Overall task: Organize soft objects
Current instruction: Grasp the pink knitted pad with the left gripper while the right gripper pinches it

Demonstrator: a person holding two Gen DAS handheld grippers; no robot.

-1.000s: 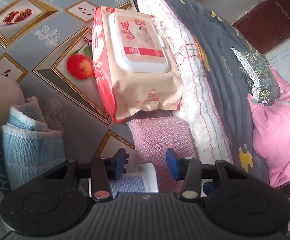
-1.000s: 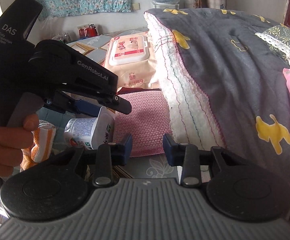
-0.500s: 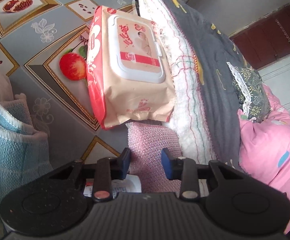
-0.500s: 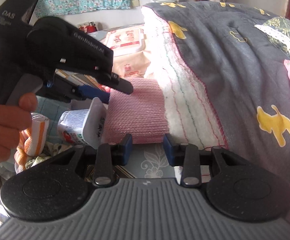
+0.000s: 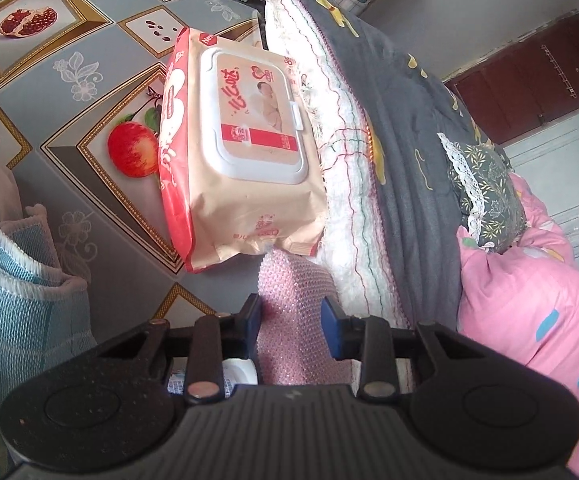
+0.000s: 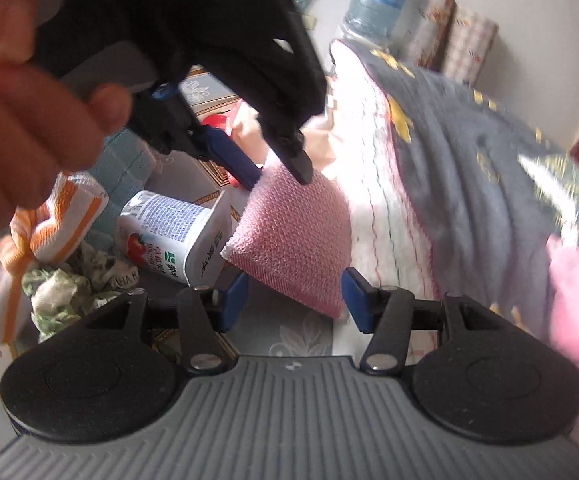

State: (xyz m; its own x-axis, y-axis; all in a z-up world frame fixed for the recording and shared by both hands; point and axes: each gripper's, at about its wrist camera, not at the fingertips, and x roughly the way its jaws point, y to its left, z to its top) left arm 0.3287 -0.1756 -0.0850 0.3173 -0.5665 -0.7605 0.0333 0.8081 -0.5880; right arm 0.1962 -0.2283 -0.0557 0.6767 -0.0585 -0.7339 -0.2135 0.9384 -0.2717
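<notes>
Fruit-printed tablecloth [image 5: 69,92] lay ahead of the left gripper [image 5: 291,320], whose pads pinched the pink knitted cloth [image 6: 289,236]. Beyond it sat a wipes pack [image 5: 241,160]; a yoghurt cup [image 6: 177,236] stood leftward (its label blurred). The right gripper [image 6: 295,300] was opening around the cloth's near corner, pads apart from it.

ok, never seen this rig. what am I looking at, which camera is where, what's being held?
No robot: a person holds tongs in each hand, each with a fisheye camera looking along its fingers. One picture is from the left tongs, the other from the right tongs, which also shows the hand gripping the left ones. The left tongs pinch a pink knitted cloth. The right tongs are opening, the cloth's lower corner between them, unpressed. On the fruit-print table lie a wet-wipes pack, a tipped yoghurt cup and a blue towel.
</notes>
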